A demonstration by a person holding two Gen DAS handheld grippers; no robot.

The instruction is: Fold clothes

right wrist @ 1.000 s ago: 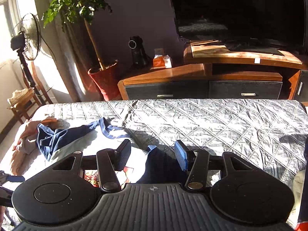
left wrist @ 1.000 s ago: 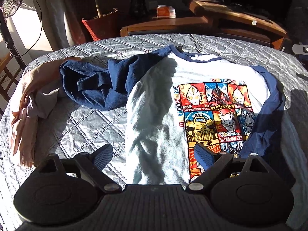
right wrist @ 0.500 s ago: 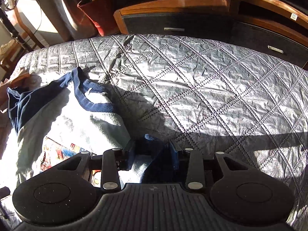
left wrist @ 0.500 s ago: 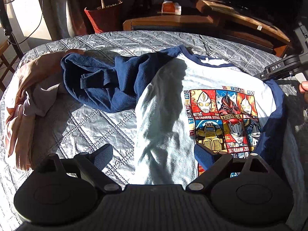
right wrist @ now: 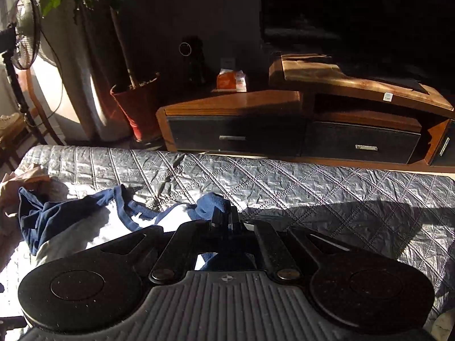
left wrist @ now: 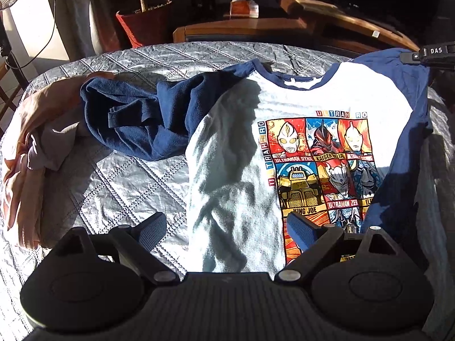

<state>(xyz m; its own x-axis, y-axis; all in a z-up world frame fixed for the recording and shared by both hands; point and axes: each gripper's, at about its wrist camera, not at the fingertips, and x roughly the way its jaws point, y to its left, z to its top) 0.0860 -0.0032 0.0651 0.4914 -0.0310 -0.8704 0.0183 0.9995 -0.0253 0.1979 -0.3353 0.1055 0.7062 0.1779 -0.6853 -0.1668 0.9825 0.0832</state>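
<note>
A white T-shirt [left wrist: 236,147] with navy sleeves and a coloured hero print lies face up on a grey quilted bed [left wrist: 113,187]. My left gripper [left wrist: 226,227] hovers open over the shirt's lower part, with nothing between its fingers. My right gripper [right wrist: 226,216] is shut on the shirt's navy right sleeve [right wrist: 210,201], which bunches up at its tips. In the left wrist view the right gripper [left wrist: 426,55] shows at the top right, holding that sleeve stretched outward. The shirt's other sleeve lies crumpled at the left.
A dark blue garment [left wrist: 136,119] and a pink-beige pile [left wrist: 25,147] lie left of the shirt. Beyond the bed stand a wooden TV cabinet [right wrist: 284,119], a red plant pot [right wrist: 139,108] and a fan [right wrist: 25,31]. Bare quilt [right wrist: 327,190] spreads to the right.
My right gripper has closed on the navy sleeve and pulled it up and outward, spreading the shirt's right shoulder. The left gripper has stayed open in about the same place.
</note>
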